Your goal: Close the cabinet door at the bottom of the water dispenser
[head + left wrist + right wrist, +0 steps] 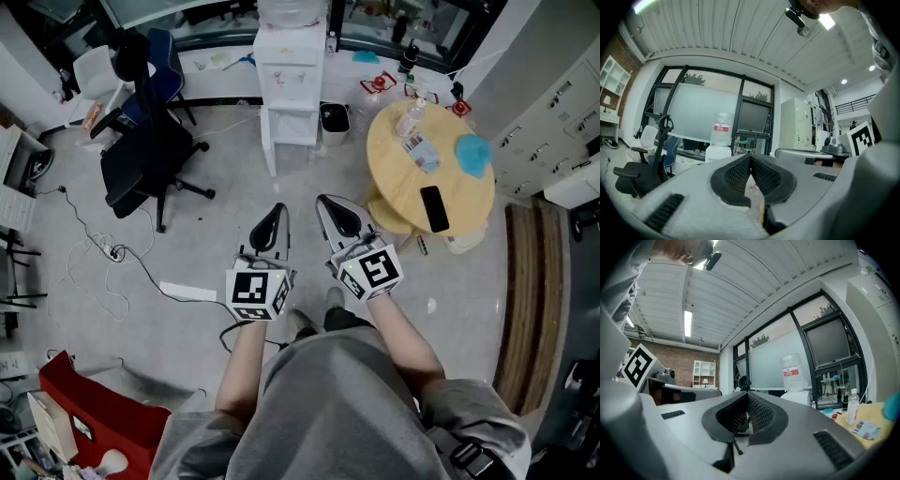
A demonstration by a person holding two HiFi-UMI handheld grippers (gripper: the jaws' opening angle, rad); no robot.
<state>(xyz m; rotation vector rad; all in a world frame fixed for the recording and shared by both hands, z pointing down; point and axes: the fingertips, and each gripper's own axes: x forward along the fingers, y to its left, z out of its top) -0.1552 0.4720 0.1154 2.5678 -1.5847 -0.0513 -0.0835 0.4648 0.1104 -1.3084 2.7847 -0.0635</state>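
White water dispenser [291, 70] with its bottom cabinet door [268, 141] standing open at left. The left gripper [277, 208] and right gripper [322, 201] are well apart from it, fingers closed together, empty.

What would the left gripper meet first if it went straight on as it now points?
Likely the water dispenser, across the floor. This is not certain: the left gripper shows it slightly left of the jaw tips in its own view.

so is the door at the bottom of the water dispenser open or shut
Open: in the head view the cabinet door stands swung out from the water dispenser, leaving its lower compartment exposed.
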